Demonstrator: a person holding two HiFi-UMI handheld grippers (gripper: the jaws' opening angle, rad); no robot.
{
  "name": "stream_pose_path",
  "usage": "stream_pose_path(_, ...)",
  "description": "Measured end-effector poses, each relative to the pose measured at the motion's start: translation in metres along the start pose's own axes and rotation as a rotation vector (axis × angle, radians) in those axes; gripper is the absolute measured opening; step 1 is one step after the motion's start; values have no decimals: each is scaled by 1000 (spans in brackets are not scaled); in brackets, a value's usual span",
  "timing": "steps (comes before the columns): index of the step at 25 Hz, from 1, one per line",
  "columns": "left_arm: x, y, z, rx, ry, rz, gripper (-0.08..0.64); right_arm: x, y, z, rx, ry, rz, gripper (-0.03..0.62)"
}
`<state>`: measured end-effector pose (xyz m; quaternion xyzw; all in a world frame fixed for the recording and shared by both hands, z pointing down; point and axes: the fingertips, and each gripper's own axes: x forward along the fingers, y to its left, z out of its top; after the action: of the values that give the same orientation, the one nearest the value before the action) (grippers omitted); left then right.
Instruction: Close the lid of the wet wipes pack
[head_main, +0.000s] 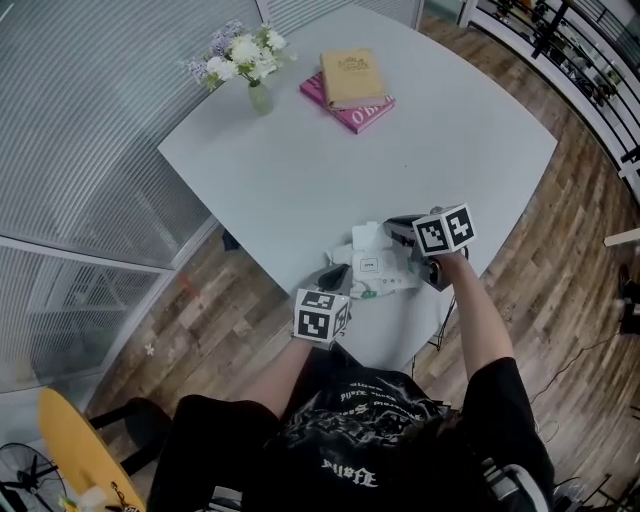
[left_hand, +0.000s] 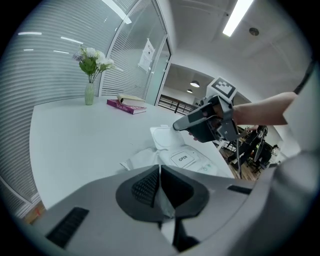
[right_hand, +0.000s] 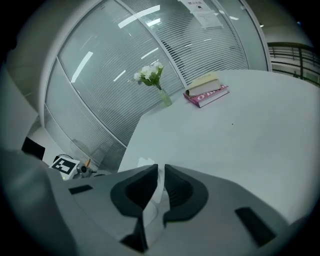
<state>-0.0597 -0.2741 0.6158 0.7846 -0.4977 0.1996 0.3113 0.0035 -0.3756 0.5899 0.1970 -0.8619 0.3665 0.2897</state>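
The white wet wipes pack (head_main: 382, 272) lies near the front edge of the table, with an "OPEN" label on its top (left_hand: 184, 158). Its white lid (head_main: 369, 238) stands flipped up at the far end (left_hand: 163, 136). My left gripper (head_main: 335, 279) is shut on the pack's near wrapper edge, and white film shows between its pads (left_hand: 159, 172). My right gripper (head_main: 393, 226) comes in from the right at the raised lid (left_hand: 181, 125). In the right gripper view its jaws (right_hand: 160, 172) are shut on a thin white strip of the lid (right_hand: 145, 162).
A glass vase of flowers (head_main: 252, 62) and two stacked books (head_main: 352, 86) stand at the far side of the grey table (head_main: 420, 150). The table's front edge runs just below the pack. A yellow chair (head_main: 70, 450) is on the floor at lower left.
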Motion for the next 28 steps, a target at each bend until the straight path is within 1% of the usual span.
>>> stream_pose_path(5,-2,0,0,-16,-10,-1,14,-12,14,-1,-22,-40,24,41)
stream_pose_path(11,-2,0,0,-24,-13,3,14,-17,27,-7,-102,-35,1,41)
stream_pose_path(21,-2,0,-1,-49,-26,-10,14,-26,47,-21,-194,-60,-18,55)
stream_pose_path(25,-3,-1,-1,-53,-32,-12,14,-29,54,-29,-260,-67,-41,61)
stream_pose_path(28,-3,-1,0,-40,-31,-10,14,-30,58,-33,-310,-64,-60,64)
